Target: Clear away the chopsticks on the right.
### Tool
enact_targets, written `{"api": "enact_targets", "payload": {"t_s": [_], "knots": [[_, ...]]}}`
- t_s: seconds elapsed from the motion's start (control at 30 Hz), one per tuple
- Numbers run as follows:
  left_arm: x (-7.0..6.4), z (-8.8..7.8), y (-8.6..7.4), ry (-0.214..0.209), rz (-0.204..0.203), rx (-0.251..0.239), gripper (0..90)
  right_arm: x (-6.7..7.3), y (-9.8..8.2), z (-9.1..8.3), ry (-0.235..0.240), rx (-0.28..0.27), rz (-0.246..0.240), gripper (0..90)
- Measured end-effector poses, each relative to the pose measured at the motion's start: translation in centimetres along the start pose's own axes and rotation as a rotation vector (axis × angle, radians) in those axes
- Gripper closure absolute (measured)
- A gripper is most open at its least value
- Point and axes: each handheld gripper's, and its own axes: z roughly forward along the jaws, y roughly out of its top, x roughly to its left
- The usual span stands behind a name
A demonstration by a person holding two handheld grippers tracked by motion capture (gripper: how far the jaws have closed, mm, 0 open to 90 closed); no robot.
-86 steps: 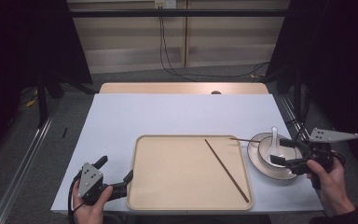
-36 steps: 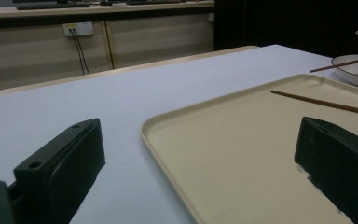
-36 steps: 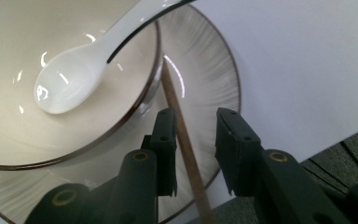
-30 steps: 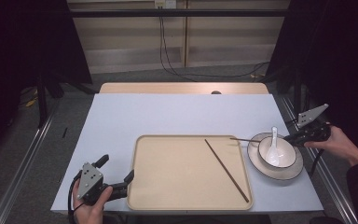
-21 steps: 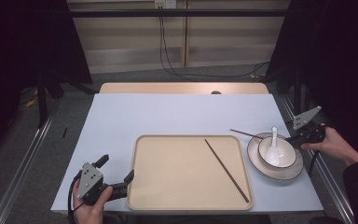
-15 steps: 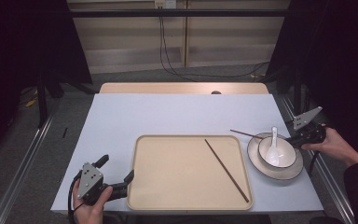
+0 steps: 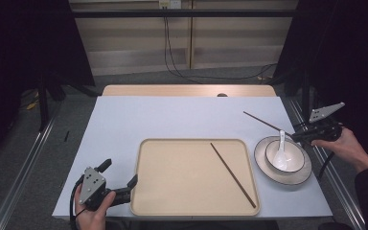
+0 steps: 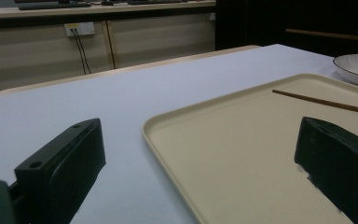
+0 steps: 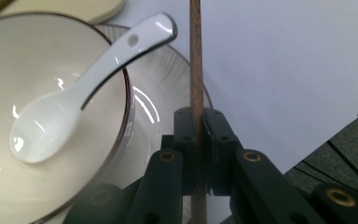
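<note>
The right gripper [image 9: 198,140] is closed tight on a brown chopstick [image 9: 196,70], which passes between its two pads and stands out past them. In the high view this chopstick [image 7: 263,123] is lifted above the desk [image 7: 172,117], at the far side of the plate [image 7: 306,176] near the right edge. A white bowl [image 7: 297,165] stands on the plate, and a white spoon [image 7: 281,152] lies in the bowl with its handle resting over the rim. The beige tray [image 7: 172,177] just beside the plate holds a second chopstick [image 7: 233,174], lying diagonally. The left gripper [image 7: 120,179] rests at the tray's near left corner, jaws wide and holding nothing.
</note>
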Motion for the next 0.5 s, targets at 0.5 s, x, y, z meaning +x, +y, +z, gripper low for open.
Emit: {"api": "enact_targets", "payload": {"t_s": [0.5], "knots": [[0.0,0.0,0.0,0.001,0.0,0.0,1.8,1.2,1.9,-2.1,-0.013,-0.127,0.164,84.6]]}}
